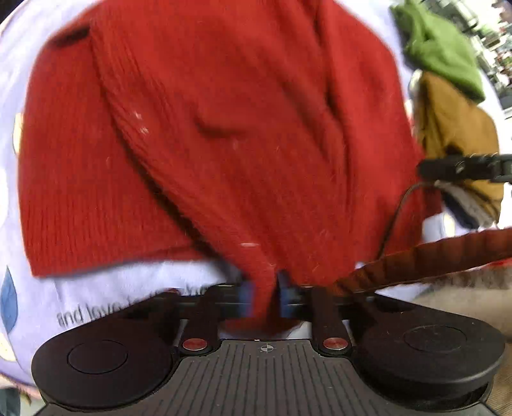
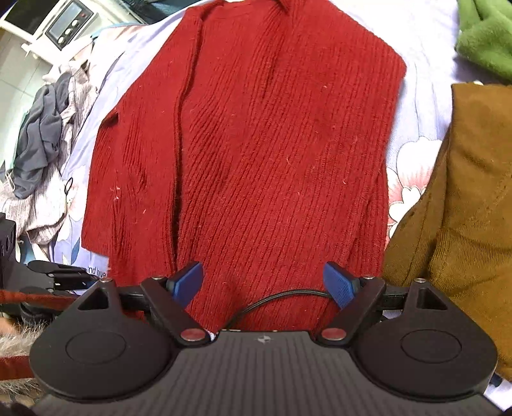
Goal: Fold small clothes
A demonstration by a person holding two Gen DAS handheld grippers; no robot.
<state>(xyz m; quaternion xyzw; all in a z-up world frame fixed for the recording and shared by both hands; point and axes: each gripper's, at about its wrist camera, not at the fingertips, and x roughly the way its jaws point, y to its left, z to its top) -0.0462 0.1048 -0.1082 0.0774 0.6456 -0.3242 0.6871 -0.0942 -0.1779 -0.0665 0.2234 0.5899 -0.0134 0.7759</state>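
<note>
On a pale printed sheet [image 2: 422,105] lay the red sweater [image 2: 256,144], flat. Left gripper [image 1: 265,297] was clamped on its near hem; right gripper [image 2: 264,283] hovered above it, fingers spread

A pale lavender bedsheet [image 2: 419,105] printed with pink-and-white flowers covers the work surface; dark lettering [image 1: 84,314] reading "and love" runs along its near edge in the left wrist view. At the far left of the right wrist view, a white appliance with a grey control panel [image 2: 65,27] and round buttons stands beyond the sheet, in front of a tiled wall [image 2: 19,76]. A strip of greyish fur trim [image 2: 14,347] shows at the lower left edge of the same view.
</note>
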